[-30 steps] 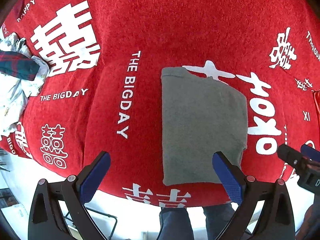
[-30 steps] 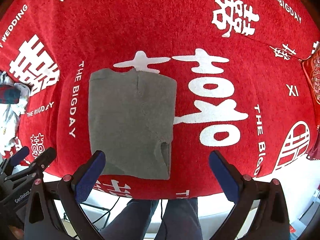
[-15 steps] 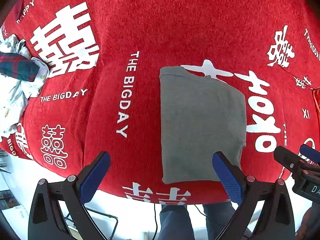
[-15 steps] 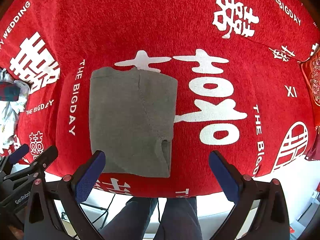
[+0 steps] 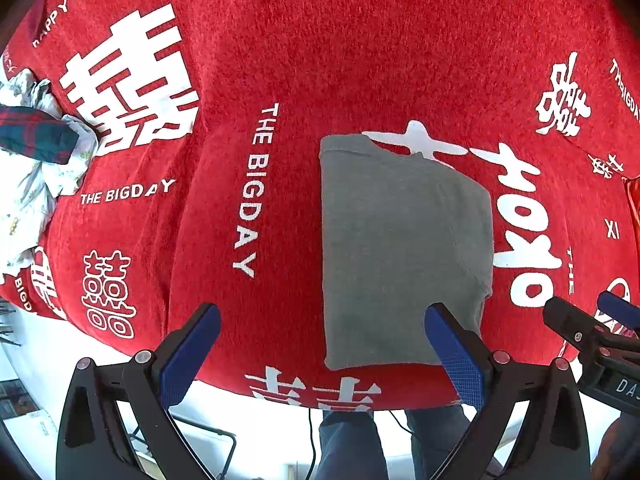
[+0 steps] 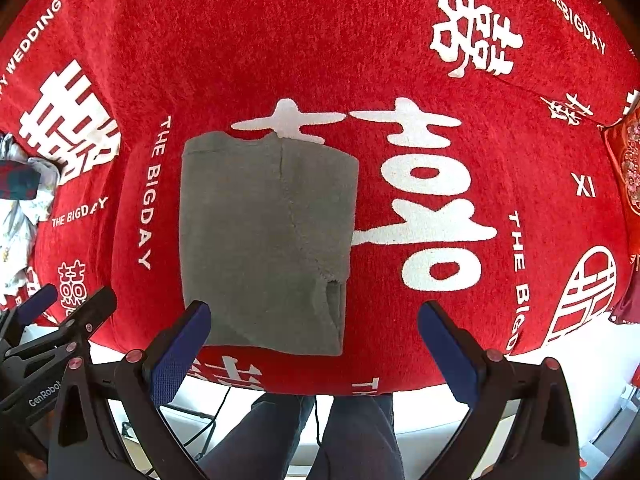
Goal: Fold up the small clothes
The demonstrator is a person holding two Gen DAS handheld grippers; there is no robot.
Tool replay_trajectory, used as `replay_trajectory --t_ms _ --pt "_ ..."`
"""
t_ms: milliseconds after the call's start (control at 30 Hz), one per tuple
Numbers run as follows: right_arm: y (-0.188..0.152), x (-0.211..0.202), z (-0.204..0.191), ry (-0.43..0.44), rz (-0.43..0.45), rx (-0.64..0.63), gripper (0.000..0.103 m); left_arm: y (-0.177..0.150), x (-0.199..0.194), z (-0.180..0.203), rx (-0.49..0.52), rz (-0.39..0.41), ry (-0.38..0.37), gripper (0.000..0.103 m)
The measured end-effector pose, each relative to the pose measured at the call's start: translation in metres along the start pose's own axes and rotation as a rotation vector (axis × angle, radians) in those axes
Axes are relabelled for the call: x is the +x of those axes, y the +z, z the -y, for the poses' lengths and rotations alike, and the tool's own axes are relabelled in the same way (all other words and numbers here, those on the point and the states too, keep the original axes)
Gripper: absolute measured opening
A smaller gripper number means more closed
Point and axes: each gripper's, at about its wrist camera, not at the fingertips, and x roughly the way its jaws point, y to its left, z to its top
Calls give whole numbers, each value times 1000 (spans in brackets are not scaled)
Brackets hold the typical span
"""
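Grey top (image 5: 404,248) lies flat on red cloth (image 5: 360,60) over bench, near front edge, already folded to rectangle. My left fingers (image 5: 320,354) and right fingers (image 6: 314,354) spread apart, empty, above near hem. Judge: mid-fold; next, pinch near corners, fold away.

Red cloth (image 5: 360,60) lies bare around the grey garment (image 5: 404,248).

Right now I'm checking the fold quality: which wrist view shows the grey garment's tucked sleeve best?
The right wrist view: the grey garment lies whole there, its seam and tucked sleeve plain. The left wrist view has its near right corner behind a finger of the left gripper, and the sleeve shows faintly.
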Motion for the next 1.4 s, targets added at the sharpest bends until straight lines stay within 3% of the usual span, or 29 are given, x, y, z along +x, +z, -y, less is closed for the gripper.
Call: replay_trajectory --t_ms 1400 --pt "-1 1 -1 -2 -1 -3 103 -1 1 4 24 9 7 102"
